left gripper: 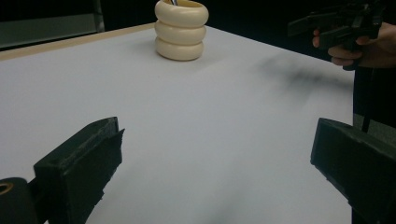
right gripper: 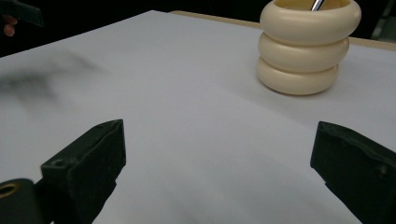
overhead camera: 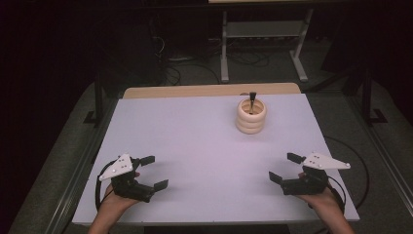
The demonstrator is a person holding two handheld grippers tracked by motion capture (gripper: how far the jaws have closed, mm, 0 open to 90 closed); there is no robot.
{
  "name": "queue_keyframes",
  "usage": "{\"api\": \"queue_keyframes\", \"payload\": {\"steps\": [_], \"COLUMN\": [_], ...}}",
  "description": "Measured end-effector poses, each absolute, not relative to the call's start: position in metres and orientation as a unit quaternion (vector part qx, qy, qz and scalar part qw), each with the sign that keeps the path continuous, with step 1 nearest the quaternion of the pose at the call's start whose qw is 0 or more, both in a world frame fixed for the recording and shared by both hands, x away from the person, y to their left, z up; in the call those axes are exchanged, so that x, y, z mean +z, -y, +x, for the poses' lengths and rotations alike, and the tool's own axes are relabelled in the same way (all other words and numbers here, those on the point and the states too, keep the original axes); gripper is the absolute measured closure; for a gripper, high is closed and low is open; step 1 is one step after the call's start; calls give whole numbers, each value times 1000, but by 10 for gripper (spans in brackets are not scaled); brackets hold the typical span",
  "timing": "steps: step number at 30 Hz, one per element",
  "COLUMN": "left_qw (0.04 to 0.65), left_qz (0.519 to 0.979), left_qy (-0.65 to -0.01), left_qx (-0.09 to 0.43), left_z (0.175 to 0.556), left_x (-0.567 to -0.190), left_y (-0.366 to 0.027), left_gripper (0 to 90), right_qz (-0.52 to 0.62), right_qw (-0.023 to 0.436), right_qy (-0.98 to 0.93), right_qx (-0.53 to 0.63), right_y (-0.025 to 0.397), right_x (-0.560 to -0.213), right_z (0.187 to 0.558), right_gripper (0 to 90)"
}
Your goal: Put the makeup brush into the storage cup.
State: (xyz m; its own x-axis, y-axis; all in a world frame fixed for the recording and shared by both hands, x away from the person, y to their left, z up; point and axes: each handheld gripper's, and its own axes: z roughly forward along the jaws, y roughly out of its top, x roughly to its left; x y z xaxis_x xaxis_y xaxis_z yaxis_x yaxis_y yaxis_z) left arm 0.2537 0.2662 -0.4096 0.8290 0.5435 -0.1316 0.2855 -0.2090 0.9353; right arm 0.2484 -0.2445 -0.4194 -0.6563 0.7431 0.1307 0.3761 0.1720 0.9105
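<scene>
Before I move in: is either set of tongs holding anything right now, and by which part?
Nothing is held. The left tongs and right tongs are both open over the bare table, well short of the cream ringed holder.

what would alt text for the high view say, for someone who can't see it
Seen from above, a person holds an open left gripper and an open right gripper low over the near edge of a white table, both empty. A cream ribbed holder with a dark-handled tool standing in it sits toward the far right, apart from both.
</scene>
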Motion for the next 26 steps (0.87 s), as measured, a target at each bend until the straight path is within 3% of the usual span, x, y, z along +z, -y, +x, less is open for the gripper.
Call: {"api": "queue_keyframes", "payload": {"steps": [26], "left_qw": [559], "left_qz": [778], "left_qy": [-266], "left_qx": [112], "left_z": [255], "left_x": [-415], "left_y": [-263], "left_gripper": [17], "right_qz": [366], "right_qw": [183], "right_qy": [-760], "right_qx": [504], "right_y": [245], "right_x": [-427], "right_z": [250], "right_gripper": [29]}}
